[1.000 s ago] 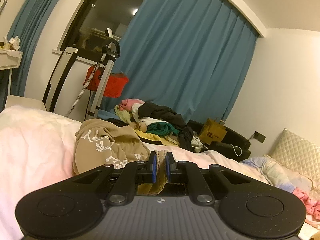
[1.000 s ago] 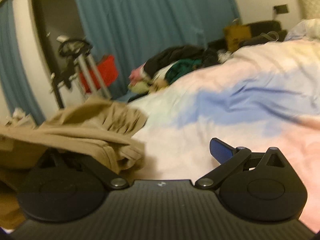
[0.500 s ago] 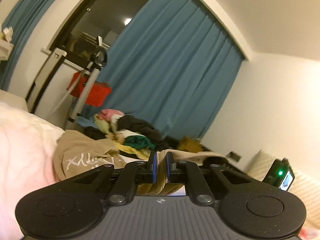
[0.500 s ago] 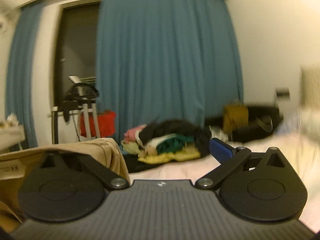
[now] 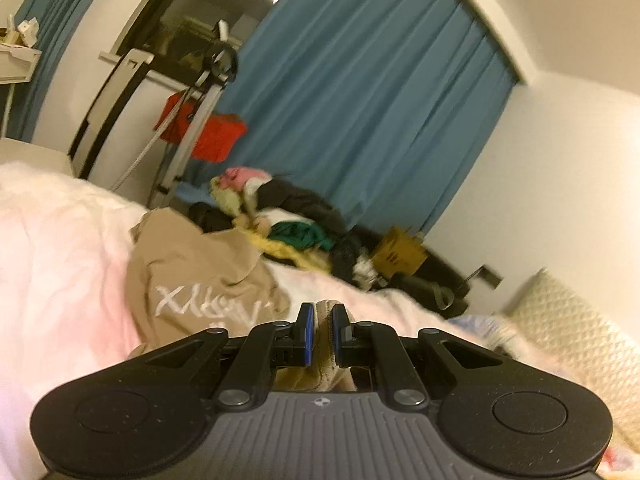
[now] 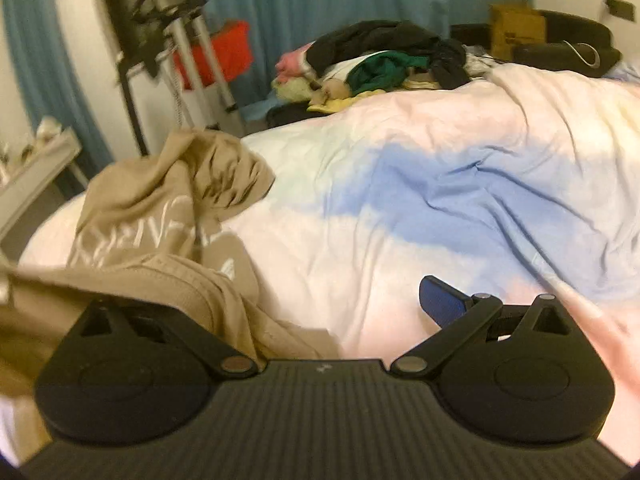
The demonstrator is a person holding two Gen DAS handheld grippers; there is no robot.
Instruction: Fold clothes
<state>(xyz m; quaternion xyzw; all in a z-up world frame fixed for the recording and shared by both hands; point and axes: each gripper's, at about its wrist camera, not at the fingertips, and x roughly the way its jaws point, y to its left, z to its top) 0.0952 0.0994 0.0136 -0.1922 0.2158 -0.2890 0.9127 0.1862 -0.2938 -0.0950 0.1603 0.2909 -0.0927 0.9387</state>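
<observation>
A tan sweatshirt (image 5: 200,276) with white lettering lies crumpled on the pastel duvet (image 5: 60,260), ahead and left of my left gripper (image 5: 320,320). That gripper is shut on a ribbed tan edge of the sweatshirt, which bulges out between the blue pads. In the right wrist view the same sweatshirt (image 6: 160,208) lies at the left, and a fold of it drapes over my right gripper's (image 6: 320,304) left finger and hides it. The right finger's blue pad (image 6: 440,300) stands far out to the side, so the jaws are wide open above the duvet (image 6: 440,184).
A pile of mixed clothes (image 6: 380,52) sits at the far end of the bed before a blue curtain (image 5: 360,100). A stand with a red bag (image 5: 204,132) is at the left. A yellow box (image 5: 400,252) and a quilted pillow (image 5: 568,320) are at the right.
The right gripper's view swung up to the curtain and has come back down to the bed, with cloth still over its left finger. The left gripper rolled slightly and keeps its grip.
</observation>
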